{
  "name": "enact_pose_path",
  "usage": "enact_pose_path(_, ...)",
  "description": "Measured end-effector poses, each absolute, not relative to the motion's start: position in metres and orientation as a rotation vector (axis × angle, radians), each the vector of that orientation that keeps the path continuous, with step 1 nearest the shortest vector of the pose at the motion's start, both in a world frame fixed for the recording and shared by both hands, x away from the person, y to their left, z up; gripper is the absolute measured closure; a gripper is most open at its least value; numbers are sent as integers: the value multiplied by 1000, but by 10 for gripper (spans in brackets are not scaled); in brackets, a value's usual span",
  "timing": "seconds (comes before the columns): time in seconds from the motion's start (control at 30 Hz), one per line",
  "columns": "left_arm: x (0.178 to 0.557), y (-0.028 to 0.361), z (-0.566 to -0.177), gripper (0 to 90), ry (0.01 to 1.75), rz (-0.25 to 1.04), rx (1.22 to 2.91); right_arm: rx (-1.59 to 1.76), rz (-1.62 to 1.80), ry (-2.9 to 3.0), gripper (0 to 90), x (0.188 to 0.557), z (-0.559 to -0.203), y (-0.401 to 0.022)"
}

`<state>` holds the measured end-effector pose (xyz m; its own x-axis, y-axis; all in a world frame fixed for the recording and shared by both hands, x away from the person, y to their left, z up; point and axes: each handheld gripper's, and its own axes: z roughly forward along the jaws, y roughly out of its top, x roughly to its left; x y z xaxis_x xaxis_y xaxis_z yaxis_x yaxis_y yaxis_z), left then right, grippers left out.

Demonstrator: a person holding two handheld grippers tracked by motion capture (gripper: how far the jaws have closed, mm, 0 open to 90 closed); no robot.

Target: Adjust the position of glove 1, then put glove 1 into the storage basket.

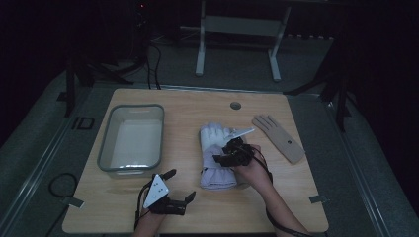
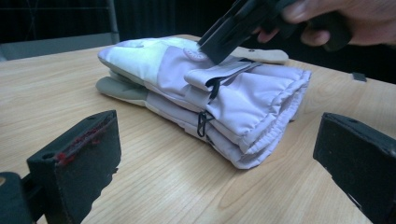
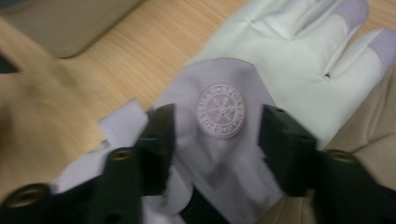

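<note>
padded lilac gloves look soft and light; best pinched at the cuff, 6 o'clock end. right tongs part-open over the logo, nothing gripped; left tongs wide open, empty.

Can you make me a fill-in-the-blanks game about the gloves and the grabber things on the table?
1. The right gripper is down on top of the lilac ski ____.
2. The see-through bin sits on the ____ side of the table in the high view.
3. The left gripper has its jaws wide ____ and holds nothing.
4. The flat tan glove lies with its ____ spread out.

Missing words: gloves, left, open, fingers
</note>
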<state>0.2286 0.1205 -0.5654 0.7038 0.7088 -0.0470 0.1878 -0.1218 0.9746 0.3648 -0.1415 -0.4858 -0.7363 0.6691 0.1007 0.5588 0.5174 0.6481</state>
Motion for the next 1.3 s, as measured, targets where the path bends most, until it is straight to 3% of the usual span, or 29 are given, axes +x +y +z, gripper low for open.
enact_pose_path(0.1,229,119,-561,9,747,545,1670,1021,1068,2605,276,362,-479,-149)
enact_pose_path(0.33,233,115,-548,44,790,498,1698,956,1246,2546,129,351,-477,-176)
enact_pose_path(0.53,236,107,-539,43,783,406,1727,839,1220,2528,138,343,-482,-191)
enact_pose_path(0.7,243,101,-537,39,802,313,1755,962,1228,2565,159,342,-483,-207)
enact_pose_path(0.87,251,98,-530,38,813,281,1770,972,1274,2541,113,337,-484,-215)
enact_pose_path(1.17,265,89,-507,48,857,327,1810,993,1239,2480,141,340,-479,-213)
enact_pose_path(1.2,268,86,-502,48,859,344,1817,993,1239,2480,168,340,-479,-213)
enact_pose_path(1.23,270,83,-500,76,869,359,1820,1021,1244,2460,288,345,-477,-212)
enact_pose_path(1.3,273,80,-498,108,884,362,1826,1051,1236,2446,421,350,-475,-211)
